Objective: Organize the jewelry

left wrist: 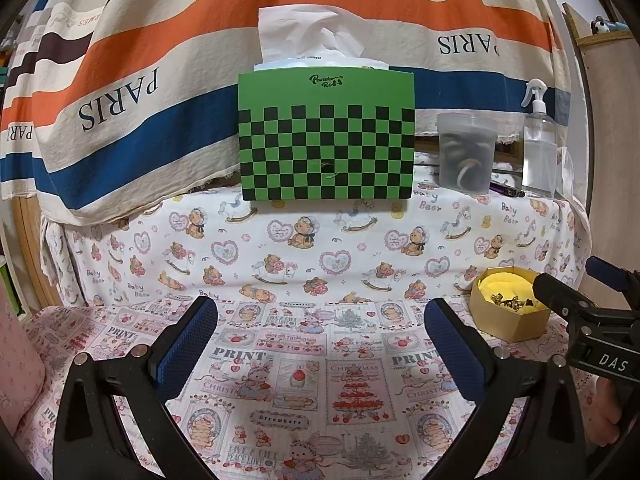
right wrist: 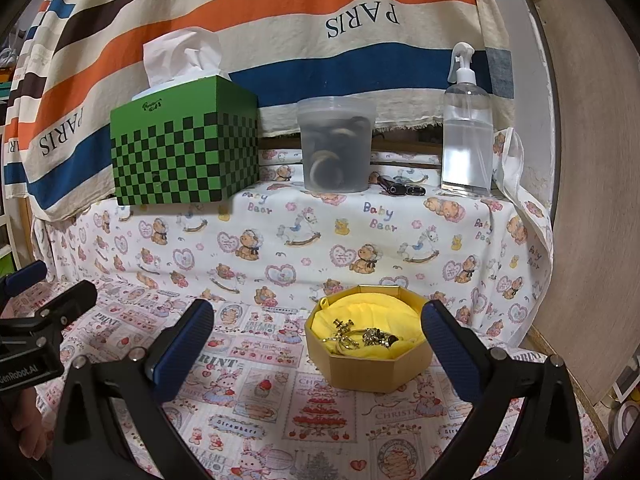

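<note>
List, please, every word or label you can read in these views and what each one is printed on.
"PARIS": striped cloth
"Baby Bear": bear-print cloth
"PRINT", "CHRISTMAS": front tablecloth
"DAS": right gripper
"GenRobot.AI", partly cut off: left gripper
Logo on green tissue box: too small to read.

The gold jewelry [right wrist: 362, 336] heaped on the yellow cloth [right wrist: 368, 312] in the octagonal box [right wrist: 372, 372] is too tangled to tell piece from piece. In the left wrist view the right tool [left wrist: 576, 280] covers the box's right rim. The frosted tub [right wrist: 335, 144] blurs its rings. Both tools' handles are cut off by the bottom edges.
</note>
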`<state>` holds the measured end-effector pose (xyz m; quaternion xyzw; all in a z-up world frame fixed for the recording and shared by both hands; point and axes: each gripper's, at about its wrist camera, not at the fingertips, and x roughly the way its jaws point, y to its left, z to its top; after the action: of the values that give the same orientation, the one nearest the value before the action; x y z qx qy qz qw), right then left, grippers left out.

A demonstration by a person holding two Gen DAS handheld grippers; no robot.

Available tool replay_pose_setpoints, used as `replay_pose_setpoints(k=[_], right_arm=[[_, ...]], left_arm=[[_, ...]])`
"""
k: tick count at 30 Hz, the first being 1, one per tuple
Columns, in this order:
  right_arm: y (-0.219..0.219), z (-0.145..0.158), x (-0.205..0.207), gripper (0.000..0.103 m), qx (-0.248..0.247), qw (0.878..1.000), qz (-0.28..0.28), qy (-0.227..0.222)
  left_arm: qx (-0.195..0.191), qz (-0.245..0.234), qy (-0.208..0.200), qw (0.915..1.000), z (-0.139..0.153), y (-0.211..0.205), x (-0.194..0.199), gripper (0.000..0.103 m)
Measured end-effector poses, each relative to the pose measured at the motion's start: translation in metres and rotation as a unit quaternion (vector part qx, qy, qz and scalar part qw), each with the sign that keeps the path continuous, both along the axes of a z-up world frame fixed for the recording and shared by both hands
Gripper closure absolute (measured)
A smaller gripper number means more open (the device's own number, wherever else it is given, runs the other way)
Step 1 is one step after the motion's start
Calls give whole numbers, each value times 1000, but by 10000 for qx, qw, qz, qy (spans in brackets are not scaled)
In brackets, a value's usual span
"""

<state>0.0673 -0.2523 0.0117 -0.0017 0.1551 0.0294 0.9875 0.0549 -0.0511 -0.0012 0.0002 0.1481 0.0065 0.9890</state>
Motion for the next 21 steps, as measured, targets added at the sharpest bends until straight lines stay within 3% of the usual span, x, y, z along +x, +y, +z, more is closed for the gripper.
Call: replay_pose_setpoints(k=[21], right_arm=[[0,-1,1,0,5,10000,-15,15]], left_arm=[[4,-11,3,10000,0,1,0,0]])
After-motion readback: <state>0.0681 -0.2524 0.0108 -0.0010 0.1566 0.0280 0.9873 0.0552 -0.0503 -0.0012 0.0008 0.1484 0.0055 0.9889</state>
